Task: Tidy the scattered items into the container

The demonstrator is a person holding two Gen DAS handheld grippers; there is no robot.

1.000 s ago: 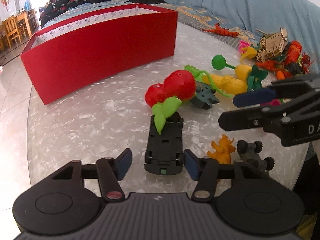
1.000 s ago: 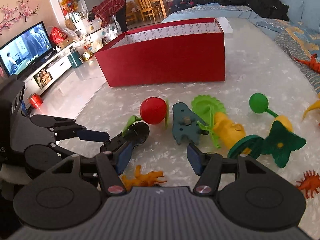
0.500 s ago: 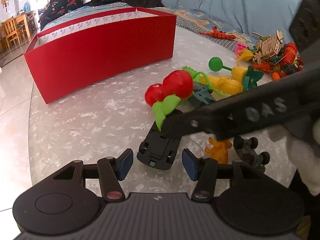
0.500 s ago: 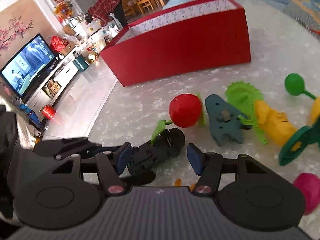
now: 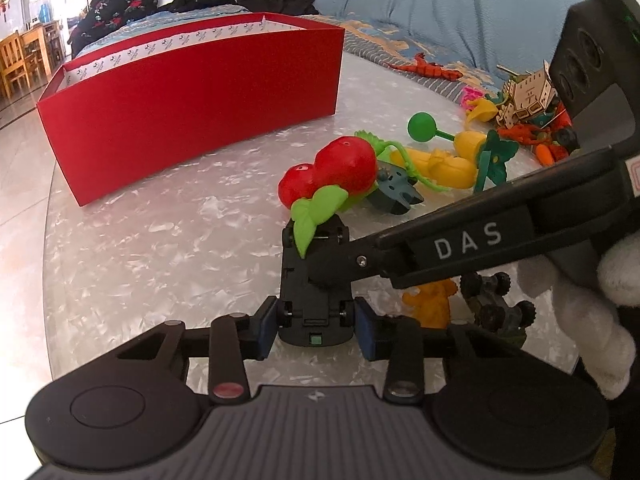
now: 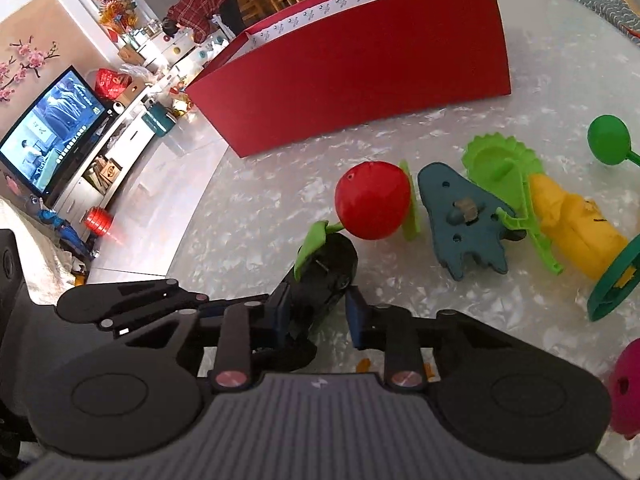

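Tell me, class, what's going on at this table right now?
A person with a gripper in each hand is tidying toys into the red box. Both grippers are on the upturned black toy car: the left gripper brackets its near end, fingers at the wheels, and the right gripper straddles its middle from the side. The car lies on the table, partly under the leaf of the red cherry toy. Other toys lie scattered nearby.

A pearly table (image 5: 160,248) is seen. A black car (image 5: 316,280) lies between the left tongs' fingers, cherries (image 5: 340,172) just beyond it, a red box (image 5: 192,108) farther ahead, an orange dinosaur (image 5: 432,300) to the right.
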